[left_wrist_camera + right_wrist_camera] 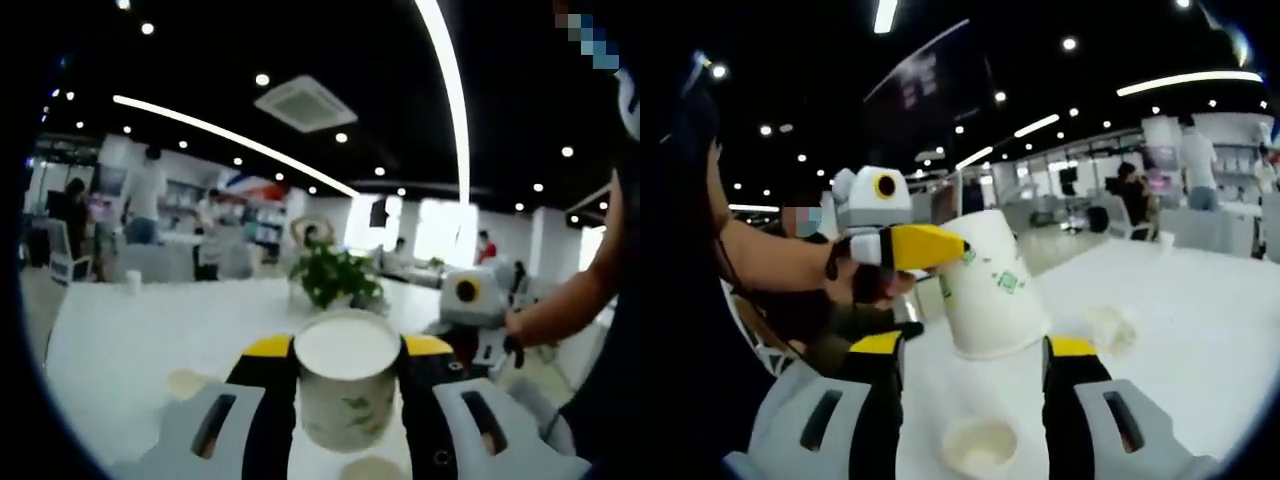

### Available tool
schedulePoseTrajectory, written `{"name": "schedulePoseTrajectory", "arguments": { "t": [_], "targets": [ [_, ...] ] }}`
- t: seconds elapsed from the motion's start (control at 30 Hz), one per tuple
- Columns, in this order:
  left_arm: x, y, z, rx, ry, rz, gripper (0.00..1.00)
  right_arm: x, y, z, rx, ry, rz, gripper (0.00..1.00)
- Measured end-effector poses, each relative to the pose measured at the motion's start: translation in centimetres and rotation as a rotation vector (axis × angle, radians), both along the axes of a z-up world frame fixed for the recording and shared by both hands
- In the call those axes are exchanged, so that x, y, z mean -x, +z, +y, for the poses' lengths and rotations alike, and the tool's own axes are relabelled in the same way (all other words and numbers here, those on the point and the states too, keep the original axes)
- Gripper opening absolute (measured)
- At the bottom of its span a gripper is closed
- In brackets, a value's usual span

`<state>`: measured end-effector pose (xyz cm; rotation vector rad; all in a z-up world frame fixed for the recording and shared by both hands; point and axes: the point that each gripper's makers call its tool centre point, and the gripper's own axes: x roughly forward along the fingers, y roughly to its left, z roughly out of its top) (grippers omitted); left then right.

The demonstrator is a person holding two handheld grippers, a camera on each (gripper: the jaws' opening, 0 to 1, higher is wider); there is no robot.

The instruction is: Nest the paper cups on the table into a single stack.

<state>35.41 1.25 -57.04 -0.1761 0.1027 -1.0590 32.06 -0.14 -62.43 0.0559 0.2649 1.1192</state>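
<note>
Left gripper (pixel 348 400): my jaws are closed on a paper cup (pixel 347 378), one yellow-tipped jaw on each side of its wall, so I've got it lifted above the white table (pixel 130 340).
Held cup: white with small green marks, mouth up in the left gripper view; in the right gripper view it sits tilted, with my left gripper's yellow tip pressed on its side.
Right gripper (pixel 975 385): my jaws stand wide apart with nothing between them; the held cup hangs just in front of them, not touching either jaw.
Cups on the table: one open cup (pixel 979 444) sits low between my right jaws, another cup (pixel 1110 328) lies beyond the right jaw, near it.
Far cup (pixel 133 282): small, upright, well away on the table.
Plant (pixel 333 275): green leaves just behind the held cup.
</note>
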Motion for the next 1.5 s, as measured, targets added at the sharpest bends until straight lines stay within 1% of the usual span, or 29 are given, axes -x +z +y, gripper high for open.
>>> {"name": "schedulePoseTrajectory", "arguments": {
  "t": [0.07, 0.17, 0.27, 0.33, 0.43, 0.47, 0.5, 0.57, 0.67, 0.8, 0.93, 1.07, 1.27, 1.33, 1.37, 1.43, 1.5],
  "targets": [
    [0.1, -0.5, 0.2, -0.022, -0.005, 0.002, 0.38, 0.0, 0.1, -0.2, 0.0, -0.001, -0.008, 0.52],
    [0.5, -1.4, 0.5, -0.048, -0.028, 0.015, 0.38, 0.0, 0.0, -0.4, -0.004, 0.011, 0.001, 0.5],
    [0.8, -1.7, 0.6, -0.065, -0.048, 0.02, 0.38, 0.1, 0.2, -0.6, -0.003, 0.021, 0.001, 0.47],
    [1.0, -1.8, 0.9, -0.072, -0.07, 0.026, 0.38, 0.0, 0.3, -0.7, -0.014, 0.035, 0.018, 0.44],
    [1.4, -1.8, 1.2, -0.062, -0.102, 0.041, 0.38, 0.2, 0.4, -0.8, -0.037, 0.062, 0.05, 0.38],
    [1.5, -1.8, 1.3, -0.06, -0.114, 0.046, 0.38, 0.7, 0.8, -0.7, -0.068, 0.088, 0.079, 0.35],
    [1.6, -1.9, 1.4, -0.061, -0.123, 0.053, 0.37, 1.0, 1.1, -0.6, -0.085, 0.111, 0.093, 0.34],
    [1.9, -2.0, 1.4, -0.068, -0.139, 0.058, 0.37, 1.2, 1.6, -0.6, -0.102, 0.136, 0.106, 0.29],
    [2.3, -2.2, 1.5, -0.088, -0.16, 0.056, 0.37, 1.2, 2.0, -0.7, -0.105, 0.151, 0.105, 0.25],
    [2.6, -2.6, 1.4, -0.129, -0.182, 0.045, 0.37, 1.3, 2.3, -0.5, -0.107, 0.167, 0.105, 0.25],
    [2.7, -2.9, 1.5, -0.158, -0.198, 0.032, 0.37, 1.5, 3.2, -0.3, -0.122, 0.184, 0.093, 0.24],
    [3.0, -3.1, 1.5, -0.183, -0.214, 0.019, 0.37, 1.4, 4.1, -0.3, -0.143, 0.195, 0.081, 0.19],
    [3.2, -3.1, 1.5, -0.187, -0.235, 0.011, 0.37, 1.9, 4.9, -0.2, -0.148, 0.245, 0.077, 0.08],
    [3.2, -3.2, 1.5, -0.185, -0.233, 0.026, 0.36, 2.3, 5.0, -0.2, -0.14, 0.266, 0.087, 0.03],
    [3.2, -3.1, 1.5, -0.183, -0.234, 0.024, 0.36, 2.6, 5.1, -0.1, -0.152, 0.282, 0.115, 0.02],
    [3.1, -3.1, 1.4, -0.186, -0.231, 0.019, 0.35, 2.7, 5.1, -0.1, -0.152, 0.284, 0.105, 0.0],
    [3.1, -3.1, 1.4, -0.186, -0.23, 0.019, 0.35, 2.7, 5.1, -0.1, -0.151, 0.29, 0.107, 0.0]
  ]
}}
